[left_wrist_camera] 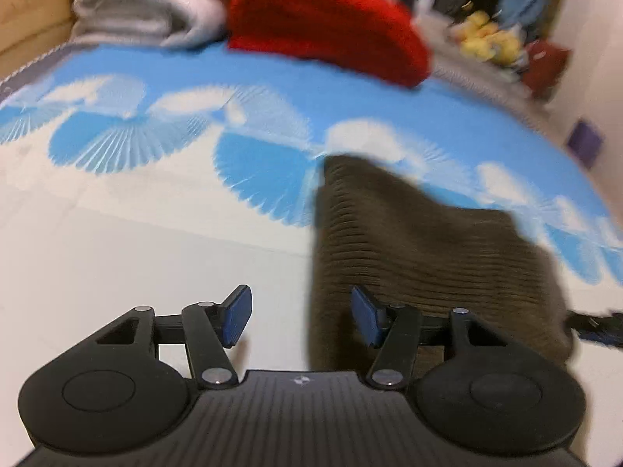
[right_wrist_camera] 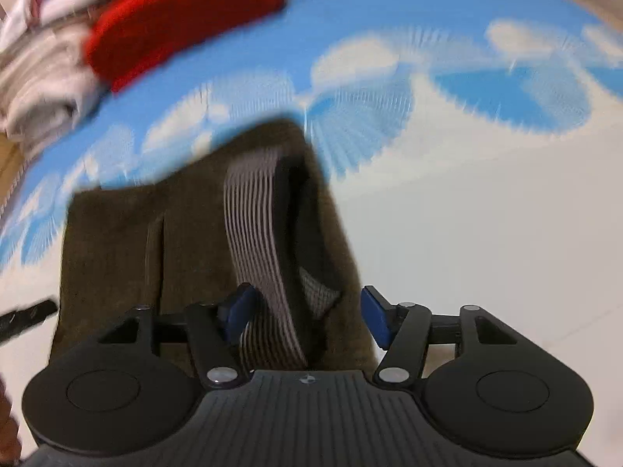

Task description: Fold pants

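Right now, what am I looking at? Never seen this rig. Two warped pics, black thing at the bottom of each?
There is no robot arm. A person holds a two-finger gripper in each hand, and each has a wide-angle camera looking along its fingers. The black shape is the gripper body. One picture comes from the left gripper, the other from the right gripper. Both show brown pants, folded, with the striped waistband showing, on a blue and white sheet. Behind lie a red cloth and pale folded laundry. Both grippers are open and hold nothing. Both pictures are blurred.
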`<state>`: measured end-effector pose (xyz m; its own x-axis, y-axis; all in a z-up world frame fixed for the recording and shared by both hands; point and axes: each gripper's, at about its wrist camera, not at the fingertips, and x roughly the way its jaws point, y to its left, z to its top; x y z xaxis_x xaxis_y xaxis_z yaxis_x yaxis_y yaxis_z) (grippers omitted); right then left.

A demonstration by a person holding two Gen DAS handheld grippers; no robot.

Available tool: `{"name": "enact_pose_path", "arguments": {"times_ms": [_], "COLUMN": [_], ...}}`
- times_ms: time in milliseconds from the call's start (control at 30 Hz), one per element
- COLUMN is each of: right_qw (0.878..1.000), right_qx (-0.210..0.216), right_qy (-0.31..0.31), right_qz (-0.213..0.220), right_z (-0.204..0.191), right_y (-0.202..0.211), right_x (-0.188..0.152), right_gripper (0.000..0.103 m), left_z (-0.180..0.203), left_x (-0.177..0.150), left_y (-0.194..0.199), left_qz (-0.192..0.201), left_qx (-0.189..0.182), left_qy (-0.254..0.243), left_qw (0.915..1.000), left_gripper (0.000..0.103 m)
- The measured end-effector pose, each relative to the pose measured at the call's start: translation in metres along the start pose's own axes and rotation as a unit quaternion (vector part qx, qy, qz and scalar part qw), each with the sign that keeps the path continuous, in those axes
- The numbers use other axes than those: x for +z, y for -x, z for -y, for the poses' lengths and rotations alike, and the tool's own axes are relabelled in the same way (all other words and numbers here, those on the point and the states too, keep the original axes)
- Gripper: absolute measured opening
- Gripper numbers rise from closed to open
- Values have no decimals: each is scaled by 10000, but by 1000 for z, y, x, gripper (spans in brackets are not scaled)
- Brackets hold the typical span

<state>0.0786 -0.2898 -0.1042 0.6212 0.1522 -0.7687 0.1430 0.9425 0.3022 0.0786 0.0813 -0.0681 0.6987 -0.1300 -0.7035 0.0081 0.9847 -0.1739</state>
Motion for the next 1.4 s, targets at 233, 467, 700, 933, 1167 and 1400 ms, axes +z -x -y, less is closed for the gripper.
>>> {"name": "enact_pose_path", "arguments": {"times_ms": [233, 467, 700, 933, 1167, 1400], "right_qw": [9996, 9936, 9794, 9787, 9760, 9777], "right_qx": [-131, -342, -18, 17, 68, 118], "right_qy": [224, 624, 1291, 1221, 1359, 1517], "right_qz": [97, 879, 1552, 1648, 1700, 1446], "right_z": [10, -2, -26, -24, -53, -70], "right_y": [2, 73, 158, 179, 166, 138], "right_x": [-29, -34, -58, -103, -115, -121], "right_gripper": [67, 66, 77, 84, 85, 85], "left_z": [38, 54, 90, 102, 81, 67], "left_x": [-53, -36, -71, -111, -103, -96], "left_y": [5, 75, 144, 151, 136, 122], "left_qz": [-200, 538, 1023, 676, 410, 228], "left_qx": [-291, -34, 12, -1, 405, 753], "left_qy": [-1294, -1141, -1242, -1394, -536, -299], "left_qw": [9910, 9920, 9870, 9879, 9969, 9965], "left_gripper": [63, 73, 90, 91, 91, 91]}}
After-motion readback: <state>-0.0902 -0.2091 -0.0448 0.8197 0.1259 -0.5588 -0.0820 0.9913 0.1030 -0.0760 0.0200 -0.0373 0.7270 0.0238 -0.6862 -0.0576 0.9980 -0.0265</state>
